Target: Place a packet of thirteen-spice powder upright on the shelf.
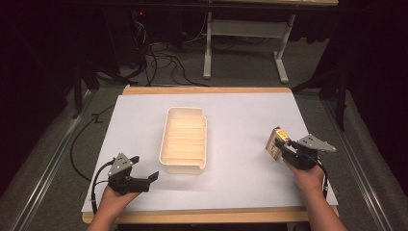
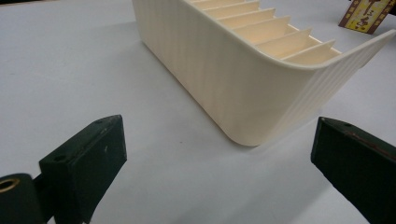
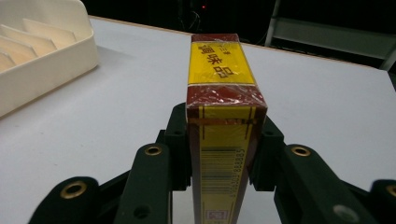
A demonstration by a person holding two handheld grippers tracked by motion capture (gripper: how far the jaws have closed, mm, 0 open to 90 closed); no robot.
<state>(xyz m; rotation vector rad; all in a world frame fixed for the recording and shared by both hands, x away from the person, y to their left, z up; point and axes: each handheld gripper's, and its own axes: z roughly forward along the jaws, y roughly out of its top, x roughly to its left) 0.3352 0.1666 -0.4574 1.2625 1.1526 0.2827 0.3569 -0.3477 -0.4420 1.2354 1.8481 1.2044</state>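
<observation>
The right gripper (image 1: 285,148) sits at the right side of the counter (image 1: 240,115), held in the person's right hand (image 1: 308,175). Its jaws are pinching a small box (image 1: 275,143), red and yellow with printed characters on top and a barcode down its narrow side. In the right gripper view the box (image 3: 223,116) stands on edge between the two black jaws, and the pads press against both of its long faces. The box rests on the white sheet that covers the counter, well apart from the tray (image 1: 184,139).

The tray is cream-coloured, long and narrow, with ribbed outer walls and a row of thin dividers inside that split it into slots. It lies near the middle of the counter, its long side running away from the person. All the slots that can be seen hold nothing.

The left gripper (image 1: 144,177) rests near the front left corner of the counter, in the person's left hand (image 1: 113,199), with its jaws spread wide and nothing between them. In the left gripper view the near corner of the tray (image 2: 243,88) lies ahead of the gripper (image 2: 219,154), close but not touching, and the box (image 2: 366,14) shows far off at the top right
</observation>
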